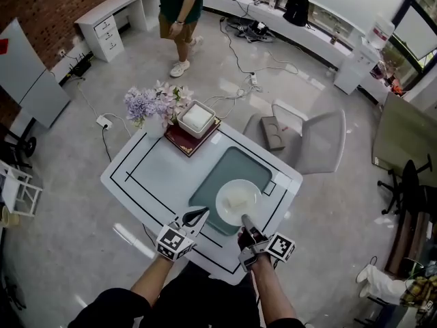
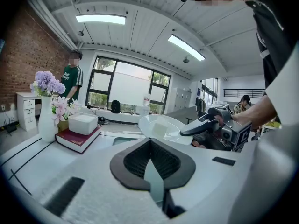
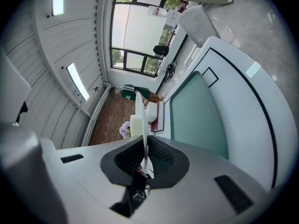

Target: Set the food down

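Currently the right hand-held gripper is clamped on the near rim of a white plate. In the right gripper view the rim runs edge-on between its 2 jaws, which stand narrow and press on it from both sides. A pale block of food lies in the middle of the plate. The plate sits over the near right part of a teal mat on the white counter; whether its base touches the mat cannot be told.

The left hand-held gripper is just beside the plate, at the mat's near left edge. Its jaws meet at the tips with nothing between them.

At the far corner of the counter a white box rests on a dark red book, with a vase of purple and pink flowers just beside them. A grey chair stands beyond the counter, and a person stands on the floor well apart.
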Demonstrator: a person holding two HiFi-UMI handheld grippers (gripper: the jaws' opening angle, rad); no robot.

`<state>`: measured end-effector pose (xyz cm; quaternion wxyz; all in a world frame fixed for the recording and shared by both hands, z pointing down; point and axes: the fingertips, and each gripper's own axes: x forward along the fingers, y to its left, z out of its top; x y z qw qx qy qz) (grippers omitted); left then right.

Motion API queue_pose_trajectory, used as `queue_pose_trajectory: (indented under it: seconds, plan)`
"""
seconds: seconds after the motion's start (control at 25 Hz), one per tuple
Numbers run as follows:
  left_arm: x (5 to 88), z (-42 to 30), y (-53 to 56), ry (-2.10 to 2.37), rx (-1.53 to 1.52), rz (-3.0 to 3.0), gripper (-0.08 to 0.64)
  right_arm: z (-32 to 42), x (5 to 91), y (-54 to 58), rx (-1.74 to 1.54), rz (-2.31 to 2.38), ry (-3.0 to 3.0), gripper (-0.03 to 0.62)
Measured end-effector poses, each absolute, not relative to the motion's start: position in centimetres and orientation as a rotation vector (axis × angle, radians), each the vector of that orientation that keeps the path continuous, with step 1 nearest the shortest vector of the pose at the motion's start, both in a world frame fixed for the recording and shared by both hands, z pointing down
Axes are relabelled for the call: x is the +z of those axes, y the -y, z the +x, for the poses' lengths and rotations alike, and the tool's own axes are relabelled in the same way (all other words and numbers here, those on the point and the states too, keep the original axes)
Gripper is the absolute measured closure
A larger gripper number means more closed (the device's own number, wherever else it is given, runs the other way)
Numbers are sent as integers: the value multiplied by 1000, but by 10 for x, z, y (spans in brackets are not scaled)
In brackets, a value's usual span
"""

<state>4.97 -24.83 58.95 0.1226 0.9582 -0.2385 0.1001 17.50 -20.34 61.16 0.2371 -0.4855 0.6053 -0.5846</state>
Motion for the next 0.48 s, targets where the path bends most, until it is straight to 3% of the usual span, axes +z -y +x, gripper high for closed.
queue_pose_trajectory:
  seconds: [0.48]
  plan:
    - [608, 62, 260, 753, 333, 2747, 555, 180, 634, 243, -1683, -1229, -1679, 571]
